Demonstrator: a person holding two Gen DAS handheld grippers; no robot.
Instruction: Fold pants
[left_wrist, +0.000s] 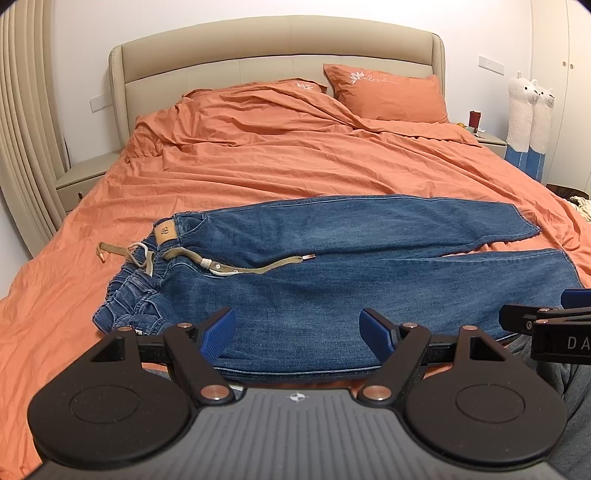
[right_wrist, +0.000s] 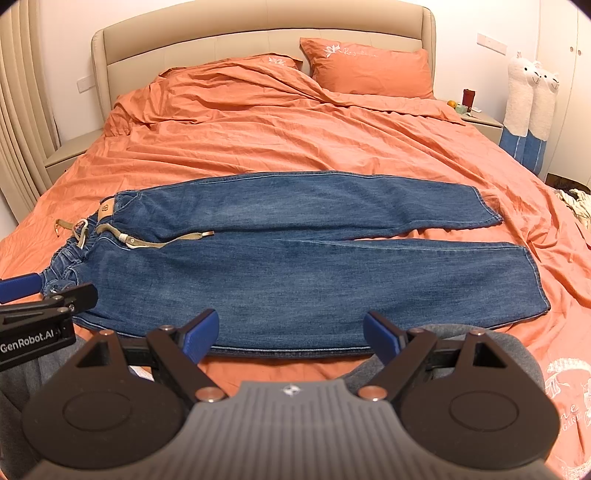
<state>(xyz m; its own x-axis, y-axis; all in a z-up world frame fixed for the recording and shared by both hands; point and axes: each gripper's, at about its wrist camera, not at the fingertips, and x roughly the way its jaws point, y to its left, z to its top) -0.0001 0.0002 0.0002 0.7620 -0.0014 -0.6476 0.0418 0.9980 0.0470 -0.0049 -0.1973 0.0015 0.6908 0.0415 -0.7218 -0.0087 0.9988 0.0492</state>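
Blue jeans (left_wrist: 332, 280) lie flat across an orange bed (left_wrist: 258, 162), waistband at the left, both legs stretched to the right and slightly apart; they also show in the right wrist view (right_wrist: 295, 266). An olive drawstring belt (left_wrist: 258, 267) trails from the waistband over the near leg. My left gripper (left_wrist: 297, 334) is open and empty, above the near edge of the jeans close to the waist end. My right gripper (right_wrist: 290, 338) is open and empty, above the near edge further toward the hems. Each gripper shows at the edge of the other's view.
Two orange pillows (left_wrist: 388, 94) and a beige headboard (left_wrist: 258, 48) are at the far end. Nightstands stand at the left (left_wrist: 86, 177) and the right (right_wrist: 480, 120). Two alpaca plush toys (left_wrist: 532, 122) lean on the right wall. Grey clothing (right_wrist: 461, 343) lies below my right gripper.
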